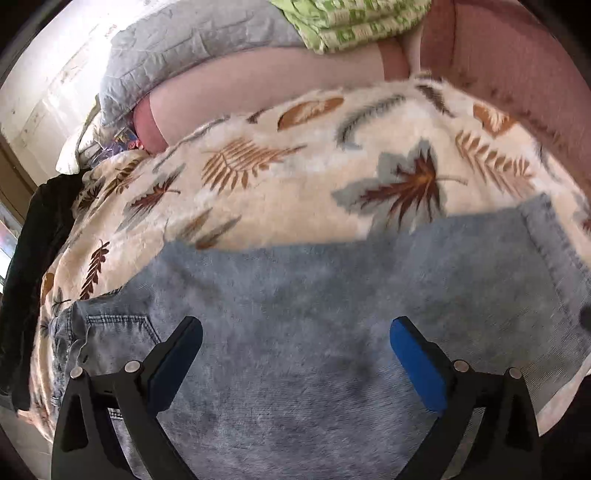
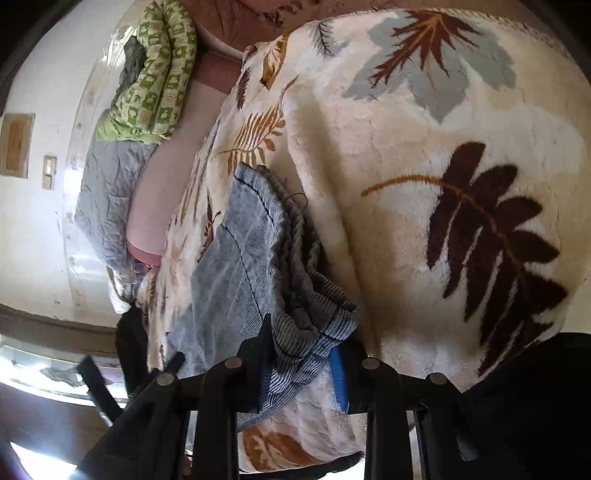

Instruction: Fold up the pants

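Light blue denim pants [image 1: 295,288] lie spread flat on a cream blanket with a leaf print [image 1: 295,177]. My left gripper [image 1: 295,326] hovers just over the denim, its blue-padded jaws wide apart with nothing between them. In the right wrist view the pants [image 2: 236,266] show as a folded stack, and their layered ribbed edge bunches up at the gripper. My right gripper [image 2: 306,350] is shut on that bunched edge, lifting it slightly off the blanket [image 2: 406,221]. A blue pad [image 2: 338,373] shows beside the cloth.
A green patterned cloth [image 1: 351,26] and a grey quilt [image 1: 177,55] lie at the far side on a pink sheet [image 1: 258,85]. A dark garment [image 1: 33,258] hangs at the blanket's left edge. A white wall [image 2: 33,221] stands beyond the bed.
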A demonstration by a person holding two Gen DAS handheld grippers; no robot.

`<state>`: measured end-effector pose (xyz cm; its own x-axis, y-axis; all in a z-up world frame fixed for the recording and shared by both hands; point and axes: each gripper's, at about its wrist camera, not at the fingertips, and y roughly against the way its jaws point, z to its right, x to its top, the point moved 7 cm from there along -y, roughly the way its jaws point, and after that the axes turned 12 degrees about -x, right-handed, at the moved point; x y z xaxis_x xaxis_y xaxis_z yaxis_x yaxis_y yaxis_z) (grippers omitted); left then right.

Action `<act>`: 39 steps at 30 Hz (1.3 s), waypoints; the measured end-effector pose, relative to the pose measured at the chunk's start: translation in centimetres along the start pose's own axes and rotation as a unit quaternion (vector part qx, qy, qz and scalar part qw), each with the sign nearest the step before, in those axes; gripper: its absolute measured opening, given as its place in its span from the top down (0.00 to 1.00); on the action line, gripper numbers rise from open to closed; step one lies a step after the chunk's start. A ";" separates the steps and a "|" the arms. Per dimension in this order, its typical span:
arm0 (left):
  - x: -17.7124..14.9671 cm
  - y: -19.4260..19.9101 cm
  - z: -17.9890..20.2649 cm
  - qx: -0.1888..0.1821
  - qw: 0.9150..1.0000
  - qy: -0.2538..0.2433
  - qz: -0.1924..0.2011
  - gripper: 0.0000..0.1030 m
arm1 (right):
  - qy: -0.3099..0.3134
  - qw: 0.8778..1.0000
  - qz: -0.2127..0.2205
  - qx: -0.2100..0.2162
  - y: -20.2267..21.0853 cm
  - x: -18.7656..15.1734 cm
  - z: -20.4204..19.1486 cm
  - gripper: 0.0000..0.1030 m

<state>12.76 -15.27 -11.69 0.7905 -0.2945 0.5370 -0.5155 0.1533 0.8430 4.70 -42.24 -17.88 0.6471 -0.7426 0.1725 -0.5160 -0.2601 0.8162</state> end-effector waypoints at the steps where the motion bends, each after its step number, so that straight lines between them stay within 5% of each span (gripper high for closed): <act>1: -0.7 -1.8 0.3 -0.005 1.000 -0.002 -0.030 0.02 | 0.008 1.000 0.002 -0.009 0.1 -0.1 -0.1 0.74; 2: -1.7 -4.0 0.7 -0.010 0.997 -0.009 -0.074 0.01 | 0.015 1.000 0.004 -0.016 0.2 -0.1 -0.4 0.75; 7: -1.3 -4.1 -0.1 -0.052 0.996 0.010 -0.072 0.00 | 0.074 0.996 0.038 -0.046 2.3 0.0 -3.5 0.85; 11: -1.4 -2.1 -2.3 -0.091 0.993 0.070 -0.041 0.01 | 0.165 0.980 0.088 -0.059 5.2 -0.8 -10.2 0.86; 14: -1.8 0.8 -6.5 -0.114 0.985 0.130 0.003 0.01 | 0.259 0.957 0.119 -0.050 6.4 -3.6 -17.5 0.86; 18: -3.7 4.0 -13.7 -0.091 0.974 0.201 0.044 0.01 | 0.398 0.909 0.126 -0.021 5.0 -11.7 -26.4 0.86; 21: -6.5 6.4 -19.0 -0.057 0.965 0.248 0.060 0.01 | 0.464 0.882 0.082 -0.001 0.3 -18.9 -29.1 0.82; 24: -9.4 7.8 -22.8 -0.024 0.957 0.282 0.058 0.01 | 0.505 0.863 0.005 -0.025 -7.4 -24.6 -27.6 0.72; 25: -10.1 8.0 -23.6 -0.019 0.955 0.291 0.054 0.01 | 0.496 0.867 -0.040 -0.034 -9.7 -25.8 -26.4 0.65; 27: -10.7 8.3 -24.0 -0.019 0.954 0.295 0.053 0.01 | 0.482 0.876 -0.009 0.011 -7.8 -25.4 -26.3 0.49; 28: -10.6 8.7 -23.7 -0.021 0.955 0.291 0.056 0.01 | 0.469 0.883 -0.017 0.024 -7.0 -25.1 -26.1 0.29; 35: -5.4 10.2 -16.3 -0.127 0.960 0.231 0.094 0.01 | 0.284 0.951 -0.041 0.113 -2.0 -17.1 -20.2 0.22; 37: -4.2 9.2 -13.6 -0.161 0.959 0.218 0.086 0.01 | 0.223 0.965 -0.089 0.101 -4.4 -15.9 -17.6 0.20; 39: -4.0 6.9 -11.5 -0.170 0.964 0.194 0.060 0.01 | 0.158 0.967 -0.130 0.155 -5.1 -15.1 -15.8 0.22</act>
<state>9.81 -2.21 -7.68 0.8299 0.1093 0.5471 -0.5253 0.4834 0.7003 6.43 -19.99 -15.94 0.8912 -0.4149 0.1833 -0.4245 -0.6206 0.6592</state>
